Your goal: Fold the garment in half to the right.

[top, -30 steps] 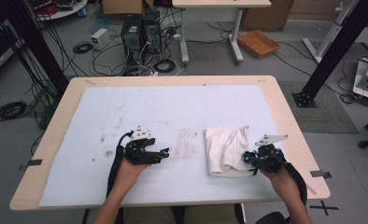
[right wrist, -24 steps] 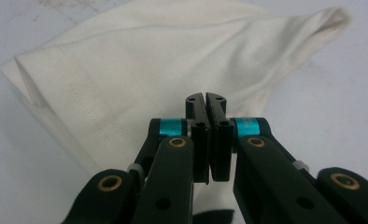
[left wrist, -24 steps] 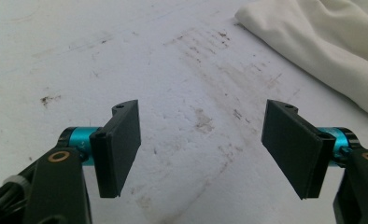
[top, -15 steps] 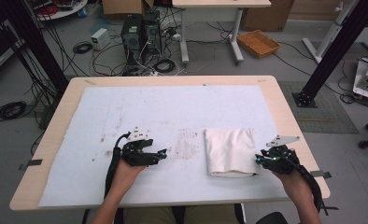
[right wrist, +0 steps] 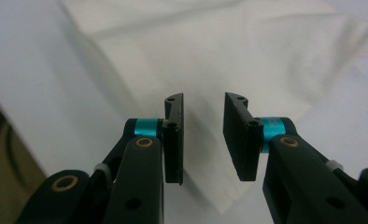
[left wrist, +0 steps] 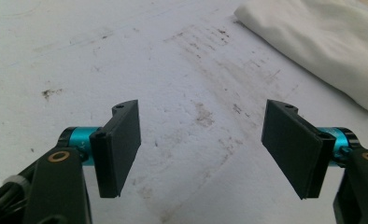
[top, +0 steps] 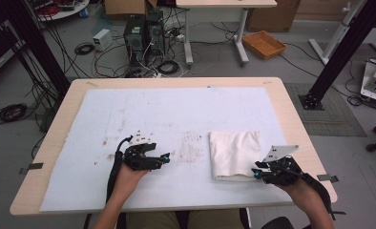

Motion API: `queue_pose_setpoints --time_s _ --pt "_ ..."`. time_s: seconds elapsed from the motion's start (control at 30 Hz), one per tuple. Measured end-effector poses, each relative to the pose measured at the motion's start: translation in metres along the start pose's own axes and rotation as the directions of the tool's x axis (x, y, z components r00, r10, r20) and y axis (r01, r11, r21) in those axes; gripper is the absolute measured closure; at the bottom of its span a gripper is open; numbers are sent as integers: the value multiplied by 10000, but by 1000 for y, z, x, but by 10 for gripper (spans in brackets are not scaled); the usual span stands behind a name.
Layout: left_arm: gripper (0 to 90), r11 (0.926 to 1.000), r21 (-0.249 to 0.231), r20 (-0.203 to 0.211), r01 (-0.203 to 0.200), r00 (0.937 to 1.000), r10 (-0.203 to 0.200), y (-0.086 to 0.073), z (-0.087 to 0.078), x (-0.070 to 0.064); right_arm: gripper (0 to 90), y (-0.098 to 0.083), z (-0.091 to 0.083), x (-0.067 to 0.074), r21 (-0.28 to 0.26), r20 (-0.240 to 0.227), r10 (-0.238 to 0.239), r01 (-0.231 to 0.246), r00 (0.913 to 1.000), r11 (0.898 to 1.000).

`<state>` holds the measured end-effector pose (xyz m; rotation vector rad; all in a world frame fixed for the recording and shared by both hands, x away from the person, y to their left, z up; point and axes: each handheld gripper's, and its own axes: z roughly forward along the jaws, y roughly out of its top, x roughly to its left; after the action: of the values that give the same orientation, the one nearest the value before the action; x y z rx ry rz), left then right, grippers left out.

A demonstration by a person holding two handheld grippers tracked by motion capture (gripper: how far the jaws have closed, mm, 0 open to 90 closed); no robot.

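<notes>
White cloth [top: 235, 153], folded into a near-square pad, lies flat on the pale sheet [top: 143, 114] that covers the worktop [top: 291, 114]. Its slightly longer side runs away from the person, and its thick folded edge faces the near rim of the worktop. It sits just ahead of and to the inner side of the right gripper [top: 256, 173], whose tips are at the cloth's near right corner; whether they touch it cannot be told from the high view. In the right gripper view the cloth [right wrist: 229, 51] spreads out beyond the jaws. The right gripper's jaws have just been opening and now stand a narrow gap apart, with nothing pinched between them. The right hand [top: 298, 183] comes in from the near edge, with the gripper pointing across towards the cloth and the grey plate tilted up on top.

The left gripper [top: 166, 157] is well apart from the cloth, pointing towards it across a patch of brown stains [top: 191, 150]. Its jaws stand wide and hold nothing; bare stained sheet shows between them. The left hand [top: 129, 171] lies low over the sheet, forearm straight back to the near edge.

No writing can be read anywhere.
</notes>
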<state>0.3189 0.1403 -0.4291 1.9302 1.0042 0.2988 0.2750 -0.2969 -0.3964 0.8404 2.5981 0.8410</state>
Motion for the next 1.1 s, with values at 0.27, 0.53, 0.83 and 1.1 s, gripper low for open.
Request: queue_pose_setpoints --time_s 0.27,0.53,0.83,1.1 --pt "284 10000 27 -12 10 10000 -10 0 0 1 434 17 21 24 -695 -216 -1354 1336 9906 9886" --pt "284 9999 109 48 14 10000 -15 -1 3 0 584 42 38 55 -1342 -111 -3124 3082 9499 9418" --pt "287 9999 119 87 94 9999 -95 -2 3 2 861 59 66 60 -505 -417 -3445 3424 9379 9382" --pt "288 9999 86 102 92 9999 -93 -2 3 2 760 76 75 70 -947 -879 -3556 3476 9305 9329"
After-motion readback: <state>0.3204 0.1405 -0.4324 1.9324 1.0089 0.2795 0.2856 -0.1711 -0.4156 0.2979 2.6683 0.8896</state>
